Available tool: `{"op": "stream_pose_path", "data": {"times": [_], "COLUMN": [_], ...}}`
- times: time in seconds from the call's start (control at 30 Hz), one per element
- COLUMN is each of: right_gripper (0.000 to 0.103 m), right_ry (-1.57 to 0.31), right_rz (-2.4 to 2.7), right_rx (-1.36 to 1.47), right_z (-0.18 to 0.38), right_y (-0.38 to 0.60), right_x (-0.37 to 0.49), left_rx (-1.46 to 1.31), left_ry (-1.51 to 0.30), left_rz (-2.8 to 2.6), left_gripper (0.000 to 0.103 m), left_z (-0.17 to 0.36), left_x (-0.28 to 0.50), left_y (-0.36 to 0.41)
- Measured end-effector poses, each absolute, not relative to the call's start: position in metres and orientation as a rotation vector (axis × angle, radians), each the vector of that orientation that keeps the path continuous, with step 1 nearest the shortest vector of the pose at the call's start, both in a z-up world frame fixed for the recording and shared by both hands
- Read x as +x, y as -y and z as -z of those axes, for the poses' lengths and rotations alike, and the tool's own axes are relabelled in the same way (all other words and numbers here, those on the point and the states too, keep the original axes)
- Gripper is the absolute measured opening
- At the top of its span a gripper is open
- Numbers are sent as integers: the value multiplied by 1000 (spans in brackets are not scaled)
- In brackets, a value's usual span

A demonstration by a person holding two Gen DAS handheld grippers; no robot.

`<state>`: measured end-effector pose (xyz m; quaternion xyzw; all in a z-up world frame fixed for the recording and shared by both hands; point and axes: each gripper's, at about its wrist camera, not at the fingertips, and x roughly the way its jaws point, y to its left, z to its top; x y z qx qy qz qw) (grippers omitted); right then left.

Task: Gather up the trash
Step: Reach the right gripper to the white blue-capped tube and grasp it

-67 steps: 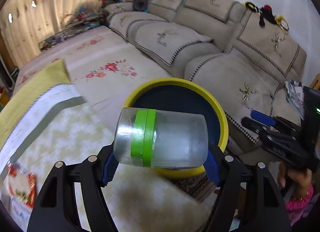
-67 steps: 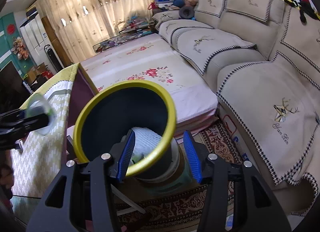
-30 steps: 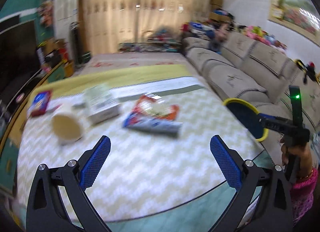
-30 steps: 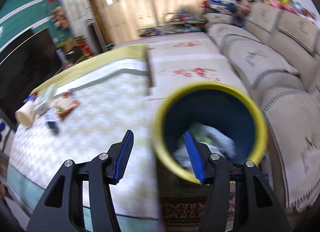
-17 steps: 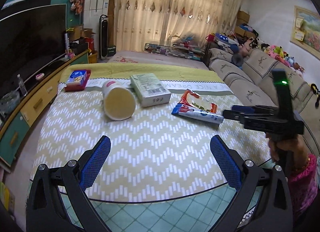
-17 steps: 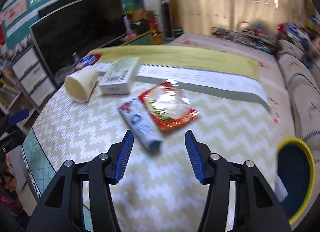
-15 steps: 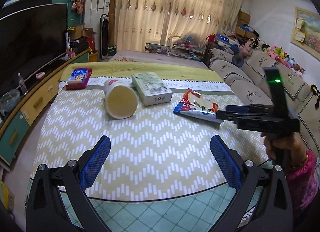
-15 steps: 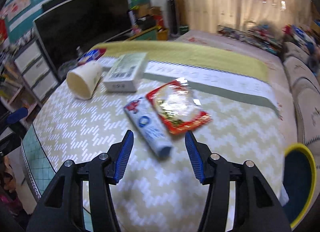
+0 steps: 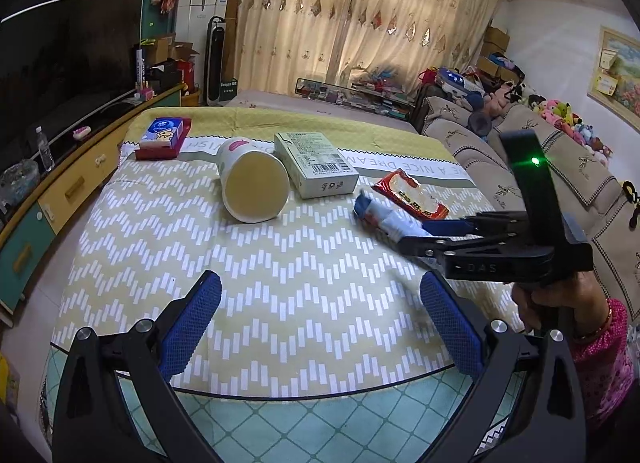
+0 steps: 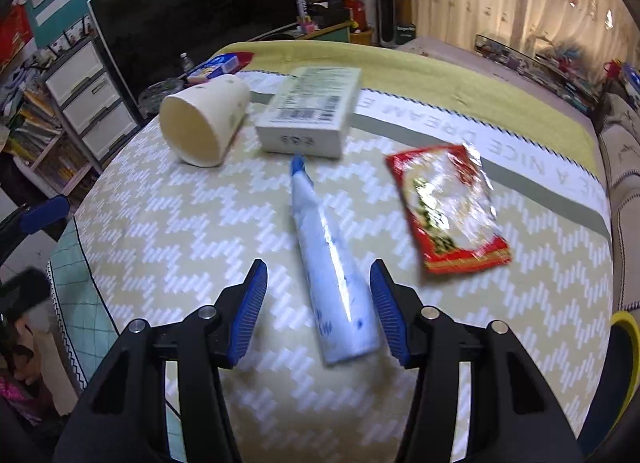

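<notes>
On the table lie a tipped paper cup [image 9: 253, 182] [image 10: 204, 123], a pale carton [image 9: 316, 163] [image 10: 312, 111], a white-and-blue tube [image 10: 328, 267] [image 9: 384, 219] and a red snack wrapper [image 10: 448, 207] [image 9: 412, 199]. My right gripper [image 10: 318, 309] is open, its jaws on either side of the tube's wide end, just above it. It also shows in the left wrist view [image 9: 416, 235]. My left gripper [image 9: 320, 323] is open and empty over the table's near edge.
A red-and-blue box [image 9: 162, 137] lies at the table's far left corner. The yellow-rimmed bin [image 10: 624, 343] stands past the table's right edge. A sofa [image 9: 560, 151] runs along the right, a TV cabinet [image 9: 60, 167] along the left.
The left gripper dropped the jar into the bin and swung back over the table. The right gripper left the bin, crossed the table and closed in on the tube.
</notes>
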<state>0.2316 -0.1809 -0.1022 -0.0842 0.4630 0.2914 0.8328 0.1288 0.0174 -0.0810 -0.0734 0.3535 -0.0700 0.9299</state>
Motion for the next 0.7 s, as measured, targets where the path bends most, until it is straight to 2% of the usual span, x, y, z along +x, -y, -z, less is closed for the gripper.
{"op": "stream_pose_path", "data": {"times": [0.47,0.53,0.6,0.7], "right_gripper": [51,44,29,22], "right_ry": [-1016,-1018,-1013,-1006], "right_rz": [-633,-635,-627,-626], "right_rx": [-286,-292,-300,-284], "right_z": [117,119,119,119], "right_y": [149,147,147,149], "right_x": [240,238,236,233], "left_rx": [-151,-150,-148,-146], "left_ry": [-729,-731,-733,-737], "left_rz": [149,150,150,152], "left_gripper": [98,98,98,98], "left_z": [84,86,87,89], "left_x": [128,128,128,128], "left_y": [-13,-12,-9,-8]}}
